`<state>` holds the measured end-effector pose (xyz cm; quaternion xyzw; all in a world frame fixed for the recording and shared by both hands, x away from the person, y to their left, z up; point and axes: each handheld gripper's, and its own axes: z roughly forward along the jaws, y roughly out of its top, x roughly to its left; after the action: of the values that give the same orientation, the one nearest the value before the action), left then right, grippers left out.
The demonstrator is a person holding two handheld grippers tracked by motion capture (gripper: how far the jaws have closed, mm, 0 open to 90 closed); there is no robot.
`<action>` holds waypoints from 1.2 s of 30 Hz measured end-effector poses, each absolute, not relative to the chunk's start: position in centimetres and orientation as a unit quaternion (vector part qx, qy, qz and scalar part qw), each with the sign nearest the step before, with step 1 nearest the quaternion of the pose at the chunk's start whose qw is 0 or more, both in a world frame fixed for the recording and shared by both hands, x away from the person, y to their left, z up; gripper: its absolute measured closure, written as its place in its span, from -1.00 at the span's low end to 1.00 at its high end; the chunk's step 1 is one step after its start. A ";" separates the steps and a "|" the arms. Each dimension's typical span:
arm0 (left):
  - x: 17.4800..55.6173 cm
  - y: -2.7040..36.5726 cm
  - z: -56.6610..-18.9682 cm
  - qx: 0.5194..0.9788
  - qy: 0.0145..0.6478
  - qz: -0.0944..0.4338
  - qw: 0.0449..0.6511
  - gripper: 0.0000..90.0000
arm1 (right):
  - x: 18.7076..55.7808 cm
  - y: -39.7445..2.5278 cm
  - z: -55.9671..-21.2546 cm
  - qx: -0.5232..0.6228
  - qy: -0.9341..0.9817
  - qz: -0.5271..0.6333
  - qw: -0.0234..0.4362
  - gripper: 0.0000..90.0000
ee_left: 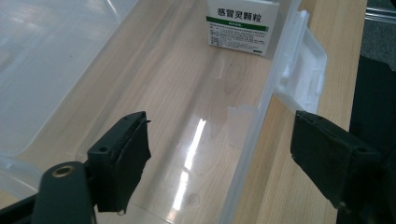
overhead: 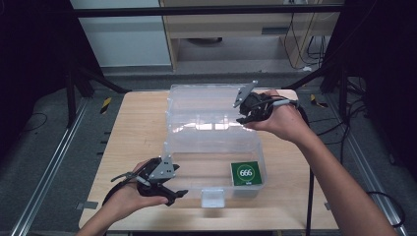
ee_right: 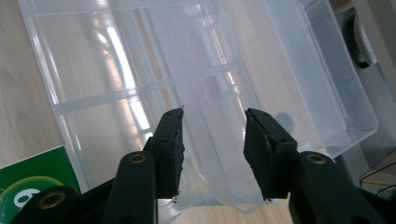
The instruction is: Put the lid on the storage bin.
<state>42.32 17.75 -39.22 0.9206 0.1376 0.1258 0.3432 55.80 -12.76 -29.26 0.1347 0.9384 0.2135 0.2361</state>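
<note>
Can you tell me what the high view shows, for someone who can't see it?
A person holds a tool in each hand over a clear plastic box on a wooden table. A green packet lies inside; the right tool reaches its open lid.

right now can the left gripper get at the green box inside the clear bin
Probably yes: the left gripper is open beside the clear bin's front wall, the lid is up, and nothing covers the green box.

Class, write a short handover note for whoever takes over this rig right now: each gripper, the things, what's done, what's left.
Left gripper: jaws open astride the front wall of the clear plastic box, near its latch.
Right gripper: jaws open around the edge of the raised lid, not clamped.
Green medicine box: inside the box, front right corner.
Done: medicine box is in.
Left: probably lower the lid and snap the latch.
</note>
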 end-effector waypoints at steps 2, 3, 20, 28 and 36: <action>42.2 17.8 -39.3 0.923 0.133 0.123 0.339 -0.48 | 55.8 -12.7 -29.4 0.131 0.940 0.213 0.233 0.34; 42.2 17.8 -39.4 0.924 0.133 0.121 0.339 -0.44 | 55.9 -12.6 -29.5 0.127 0.942 0.211 0.230 0.36; 42.0 17.2 -40.4 0.939 0.109 0.103 0.309 0.17 | 56.7 -12.1 -30.6 0.102 0.951 0.196 0.217 0.69; 42.2 17.0 -40.9 0.943 0.104 0.100 0.299 0.52 | 56.8 -12.1 -30.6 0.093 0.952 0.191 0.219 0.73; 42.6 17.3 -41.3 0.943 0.108 0.088 0.301 0.67 | 56.9 -11.9 -30.6 0.092 0.953 0.188 0.219 0.75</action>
<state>42.63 17.35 -41.26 0.9433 0.1084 0.0882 0.3011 56.89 -11.90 -30.57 0.0923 0.9530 0.1879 0.2189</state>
